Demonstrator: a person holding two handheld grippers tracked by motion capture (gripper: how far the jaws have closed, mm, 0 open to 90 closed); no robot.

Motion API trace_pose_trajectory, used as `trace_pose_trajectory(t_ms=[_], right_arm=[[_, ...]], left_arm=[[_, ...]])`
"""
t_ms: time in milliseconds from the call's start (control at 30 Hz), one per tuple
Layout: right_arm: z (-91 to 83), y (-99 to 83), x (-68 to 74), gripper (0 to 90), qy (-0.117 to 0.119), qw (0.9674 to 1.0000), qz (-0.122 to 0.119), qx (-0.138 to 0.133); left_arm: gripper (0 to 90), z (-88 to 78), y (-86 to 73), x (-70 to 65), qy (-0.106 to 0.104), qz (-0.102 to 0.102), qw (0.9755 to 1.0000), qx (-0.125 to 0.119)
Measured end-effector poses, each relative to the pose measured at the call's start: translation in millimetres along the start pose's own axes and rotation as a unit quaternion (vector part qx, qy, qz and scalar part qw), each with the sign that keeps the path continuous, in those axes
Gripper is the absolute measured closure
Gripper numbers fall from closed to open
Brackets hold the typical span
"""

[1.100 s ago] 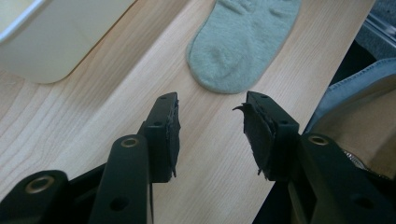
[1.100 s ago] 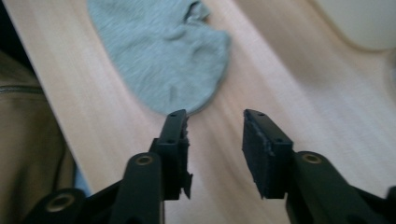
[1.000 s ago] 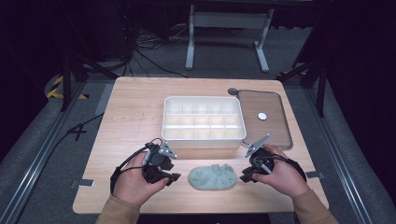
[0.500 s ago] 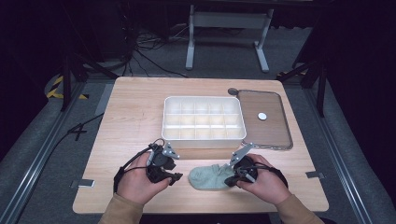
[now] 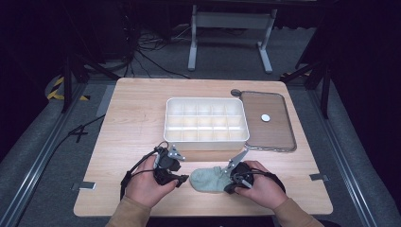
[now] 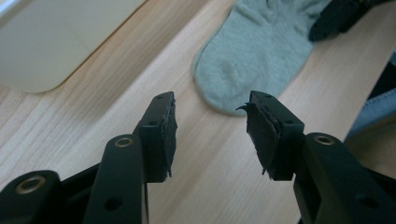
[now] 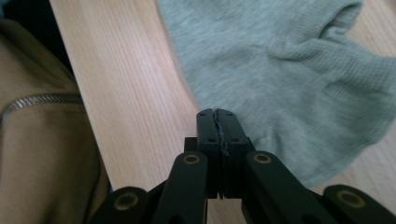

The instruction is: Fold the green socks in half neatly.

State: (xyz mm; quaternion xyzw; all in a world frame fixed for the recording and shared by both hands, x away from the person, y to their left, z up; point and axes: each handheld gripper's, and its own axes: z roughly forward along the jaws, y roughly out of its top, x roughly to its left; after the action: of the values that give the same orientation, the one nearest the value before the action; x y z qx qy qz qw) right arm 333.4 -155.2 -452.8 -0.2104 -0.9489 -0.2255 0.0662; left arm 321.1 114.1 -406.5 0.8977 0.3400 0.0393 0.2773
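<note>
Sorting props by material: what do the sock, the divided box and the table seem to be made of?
Sock: soft grey-green knit fabric, fine ribbed weave showing. Divided box: looks like matte cream plastic, with smooth moulded walls and rounded corners. Table: pale wood or wood-look laminate, straight grain lines; which one cannot be told.

sock [image 5: 208,179] before divided tray [image 5: 206,120], lid [image 5: 267,120] right of tray

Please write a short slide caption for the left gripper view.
Open left gripper above the wooden table, just short of a grey-green sock.
</note>
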Motion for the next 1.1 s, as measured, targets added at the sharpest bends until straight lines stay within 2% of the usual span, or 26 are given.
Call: trace_pose_trajectory(t_ms=[133, 200, 267, 367, 400, 567, 667, 733, 800, 900, 1033, 1100], right_arm=[[0.2, 1.0, 1.0, 89.6, -0.002, 1.0, -0.002, 0.001], [0.4, 0.7, 0.6, 89.6, -0.004, 1.0, -0.001, -0.001], [0.5, 0.5, 0.4, 89.6, -0.002, 1.0, 0.0, -0.002], [0.4, 0.4, 0.5, 89.6, -0.002, 1.0, 0.0, -0.002], [0.3, 0.3, 0.7, 89.5, -0.003, 1.0, 0.0, -0.002], [0.1, -0.2, 0.3, 89.5, -0.002, 1.0, 0.001, -0.003], [0.2, -0.2, 0.4, 89.5, -0.002, 1.0, 0.001, -0.003], [0.2, -0.2, 0.1, 89.4, -0.002, 1.0, 0.001, -0.003], [0.2, -0.1, 0.0, 89.4, -0.002, 1.0, 0.001, -0.003], [0.2, 0.1, -0.2, 89.5, -0.002, 1.0, 0.002, -0.002], [0.3, 1.4, 1.6, 89.5, -0.007, 1.0, -0.001, 0.003], [0.5, 1.5, 2.3, 89.4, -0.007, 1.0, -0.001, 0.003]], left_arm=[[52.8, 19.8, -2.1, 1.4, -0.011, -0.041, 0.9991, -0.008], [52.2, 28.0, -3.0, 1.2, -0.01, -0.054, 0.9983, -0.021], [52.1, 34.6, -2.9, -0.6, -0.009, -0.065, 0.9977, -0.019], [52.1, 40.7, -3.3, -1.5, 0.0, -0.069, 0.9973, -0.024], [51.1, 46.1, -4.0, -2.2, 0.0, -0.077, 0.9968, -0.021], [51.0, 51.8, -4.0, -3.1, 0.0, -0.085, 0.9962, -0.015], [50.6, 56.9, -4.3, -4.5, 0.006, -0.082, 0.9966, 0.0], [50.0, 58.3, -3.6, -7.1, 0.012, -0.074, 0.9972, 0.0], [49.8, 58.9, -3.1, -8.7, 0.015, -0.074, 0.9971, 0.001], [47.9, 61.7, -0.3, -17.2, 0.038, -0.061, 0.9974, 0.007], [47.4, 65.5, 3.0, -25.4, 0.042, -0.048, 0.998, 0.007], [54.2, 65.3, 3.8, -27.8, 0.035, -0.045, 0.9983, 0.01]])
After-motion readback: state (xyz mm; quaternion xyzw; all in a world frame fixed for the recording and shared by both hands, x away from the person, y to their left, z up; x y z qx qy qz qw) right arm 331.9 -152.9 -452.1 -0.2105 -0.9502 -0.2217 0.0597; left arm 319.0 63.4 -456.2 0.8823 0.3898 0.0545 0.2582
